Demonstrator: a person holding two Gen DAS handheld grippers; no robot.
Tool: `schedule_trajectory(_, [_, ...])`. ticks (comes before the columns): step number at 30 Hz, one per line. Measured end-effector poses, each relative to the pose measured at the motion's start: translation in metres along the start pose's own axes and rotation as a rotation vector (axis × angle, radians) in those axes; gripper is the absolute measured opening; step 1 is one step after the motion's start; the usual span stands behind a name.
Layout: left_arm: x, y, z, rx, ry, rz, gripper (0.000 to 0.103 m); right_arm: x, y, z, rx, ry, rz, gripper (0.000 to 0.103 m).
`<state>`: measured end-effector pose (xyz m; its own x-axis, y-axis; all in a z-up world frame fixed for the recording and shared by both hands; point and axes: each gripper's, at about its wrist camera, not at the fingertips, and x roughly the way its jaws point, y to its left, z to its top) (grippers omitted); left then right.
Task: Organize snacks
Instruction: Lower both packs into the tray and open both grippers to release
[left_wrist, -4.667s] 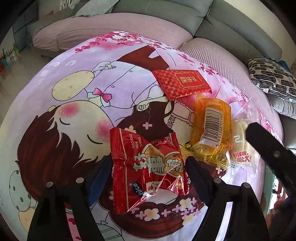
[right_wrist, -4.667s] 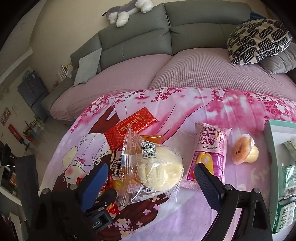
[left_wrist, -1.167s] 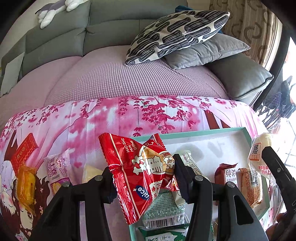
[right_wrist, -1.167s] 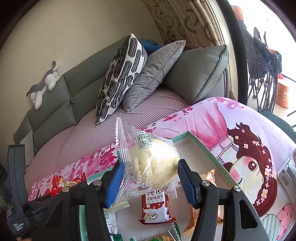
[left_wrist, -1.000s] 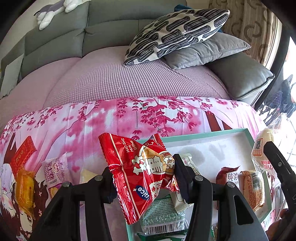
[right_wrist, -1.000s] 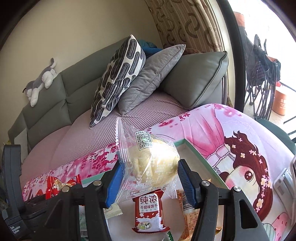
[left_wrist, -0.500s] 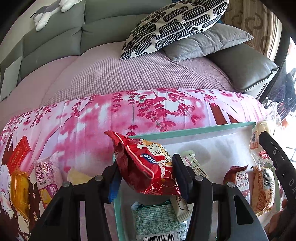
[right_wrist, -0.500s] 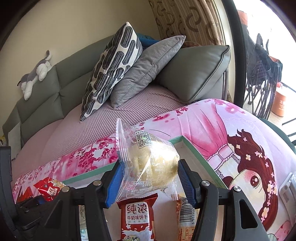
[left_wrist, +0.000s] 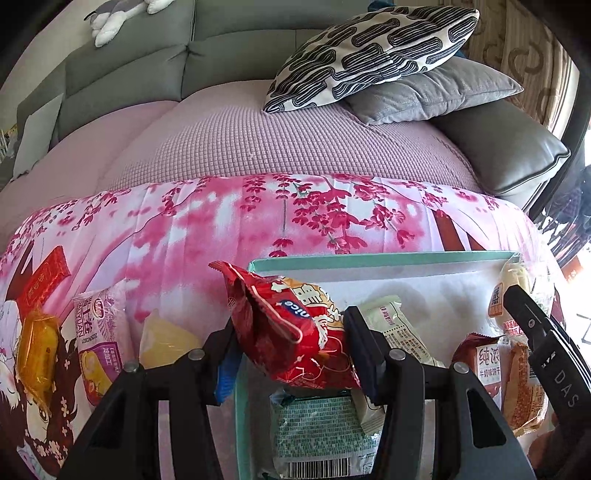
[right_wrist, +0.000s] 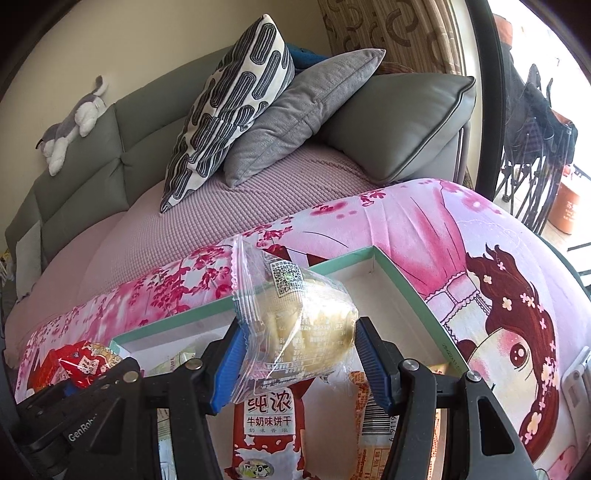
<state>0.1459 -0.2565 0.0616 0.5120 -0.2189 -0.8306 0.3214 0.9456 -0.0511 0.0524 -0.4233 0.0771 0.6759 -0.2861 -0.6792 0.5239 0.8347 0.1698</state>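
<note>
Grey sofa (left_wrist: 236, 48), patterned cushion (right_wrist: 229, 110), sunlit window (right_wrist: 532, 74)

We see glossy, crinkled red foil on the snack bag (left_wrist: 295, 343) pinched in the left tongs (left_wrist: 291, 354), whose arms are matt black plastic with small metal screws. The right tongs (right_wrist: 299, 365) carry smooth blue pads (right_wrist: 231, 365) pressed on a clear, shiny plastic bread wrapper (right_wrist: 295, 325). The box (right_wrist: 406, 288) looks like matt card, mint outside and white within. The printed pink cloth (left_wrist: 258, 221) looks soft and matt; the sofa cover (left_wrist: 277, 140) is waffle-textured cloth.
</note>
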Motion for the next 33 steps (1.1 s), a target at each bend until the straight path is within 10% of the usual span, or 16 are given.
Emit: schedule_trajectory(33, [-0.035,0.015,-0.007,-0.105,-0.099,0.064,0.089,-0.021,0.011,0.001,-0.104,-0.064,0.077,0.093])
